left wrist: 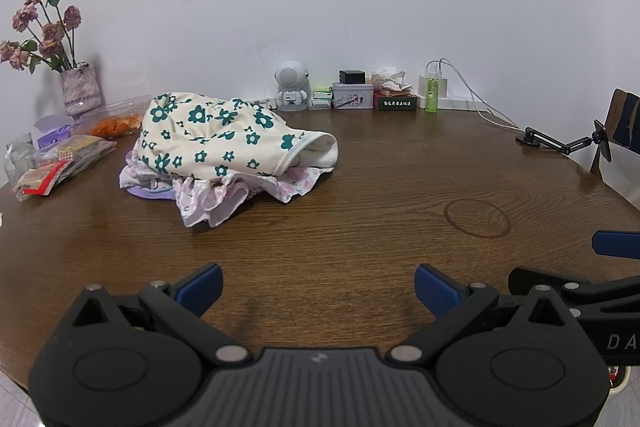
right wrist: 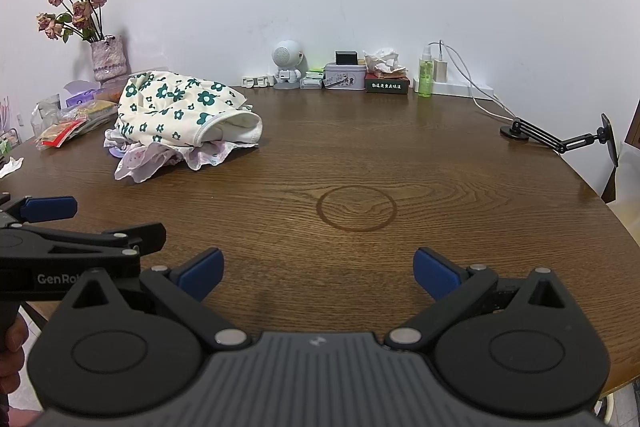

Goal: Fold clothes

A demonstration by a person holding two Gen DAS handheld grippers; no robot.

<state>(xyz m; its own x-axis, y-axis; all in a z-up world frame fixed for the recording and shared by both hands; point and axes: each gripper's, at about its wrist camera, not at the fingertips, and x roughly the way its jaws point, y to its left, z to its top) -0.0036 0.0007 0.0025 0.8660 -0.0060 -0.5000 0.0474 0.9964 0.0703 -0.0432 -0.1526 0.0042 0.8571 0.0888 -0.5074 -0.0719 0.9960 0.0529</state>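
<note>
**One heap of clothes, two spread tongs, both empty**

Two tongs hover low over the near edge of the round wooden surface. The left tongs are released, blue pads wide apart with nothing between them; the right tongs stand released the same way.

One pile of clothes lies on the far left part of the surface, well apart from both tongs. At least three garments can be counted in it: a cream piece with green flowers on top, a pale pink ruffled piece beneath, and a purple edge at the bottom left. How many more are buried is not clear.

Along the wall stand one vase of dried roses, one small astronaut figure, one tin and one green spray bottle. Snack packets at the left are hard to count.
</note>
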